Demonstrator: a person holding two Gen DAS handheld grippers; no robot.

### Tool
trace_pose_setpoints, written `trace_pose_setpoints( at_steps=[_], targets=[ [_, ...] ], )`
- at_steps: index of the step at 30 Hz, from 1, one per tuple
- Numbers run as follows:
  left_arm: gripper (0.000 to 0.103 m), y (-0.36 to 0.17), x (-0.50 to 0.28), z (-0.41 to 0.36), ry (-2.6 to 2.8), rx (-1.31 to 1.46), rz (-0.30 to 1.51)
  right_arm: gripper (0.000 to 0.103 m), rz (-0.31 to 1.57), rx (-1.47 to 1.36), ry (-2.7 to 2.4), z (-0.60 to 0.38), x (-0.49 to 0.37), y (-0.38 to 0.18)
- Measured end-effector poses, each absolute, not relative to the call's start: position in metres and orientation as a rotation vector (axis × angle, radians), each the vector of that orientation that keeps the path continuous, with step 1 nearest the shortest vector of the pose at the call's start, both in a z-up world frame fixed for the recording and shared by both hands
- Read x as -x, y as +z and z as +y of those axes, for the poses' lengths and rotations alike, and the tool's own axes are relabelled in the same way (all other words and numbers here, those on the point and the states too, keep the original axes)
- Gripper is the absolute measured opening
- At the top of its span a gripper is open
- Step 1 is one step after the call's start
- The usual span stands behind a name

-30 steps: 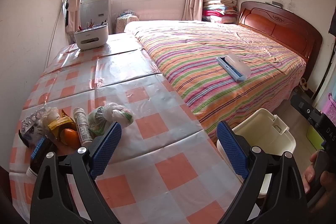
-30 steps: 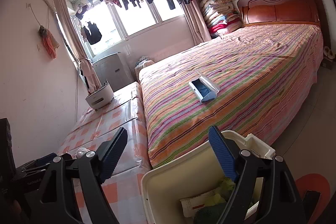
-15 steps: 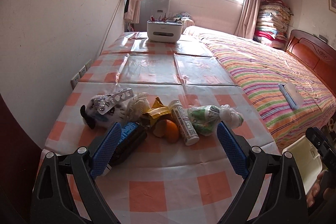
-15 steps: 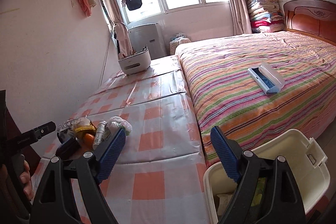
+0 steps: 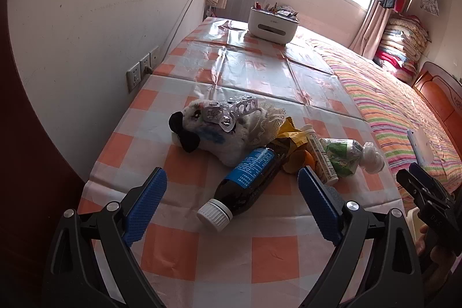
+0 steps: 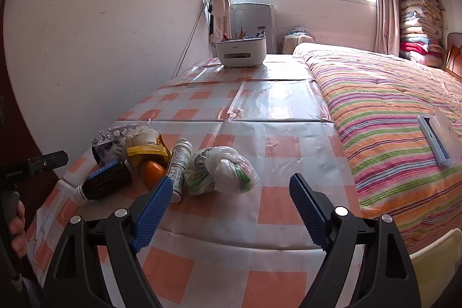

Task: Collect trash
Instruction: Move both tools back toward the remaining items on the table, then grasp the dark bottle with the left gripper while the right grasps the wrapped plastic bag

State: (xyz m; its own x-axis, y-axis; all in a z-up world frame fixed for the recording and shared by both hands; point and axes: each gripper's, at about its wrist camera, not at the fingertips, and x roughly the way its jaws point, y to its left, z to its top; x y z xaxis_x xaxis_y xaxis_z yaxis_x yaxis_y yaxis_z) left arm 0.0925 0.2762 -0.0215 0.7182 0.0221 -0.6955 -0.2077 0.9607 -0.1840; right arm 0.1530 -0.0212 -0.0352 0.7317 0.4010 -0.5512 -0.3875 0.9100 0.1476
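Both your left gripper [image 5: 231, 201] and right gripper [image 6: 228, 207] are spread wide and hold nothing, so the pile is yours to clear yet: the brown bottle [image 5: 248, 178], white tube [image 6: 180, 163], knotted bag [image 6: 222, 171] and blister pack [image 5: 228, 111] lie clustered on the checked table [image 6: 274, 106]. The pale bin [image 6: 433, 253] shows only as a corner beside the table, so I can't tell what it already holds.

Both views swung from bin — onto trash pile [image 5: 260, 146].
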Motion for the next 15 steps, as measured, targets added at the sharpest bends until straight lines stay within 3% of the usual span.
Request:
trace_pose_setpoints(
  at_steps=[13,14,15],
  targets=[
    [0.091,-0.049,-0.135,0.252,-0.033,0.12,0.908,0.081,0.757,0.123,0.495,0.025,-0.217,-0.066],
    [0.091,-0.051,-0.139,0.25,-0.047,0.109,0.922,0.079,0.768,0.124,0.499,0.026,-0.22,-0.068],
    [0.091,-0.054,-0.142,0.248,-0.053,0.104,0.933,0.07,0.778,0.119,0.508,0.026,-0.222,-0.07]
  ],
)
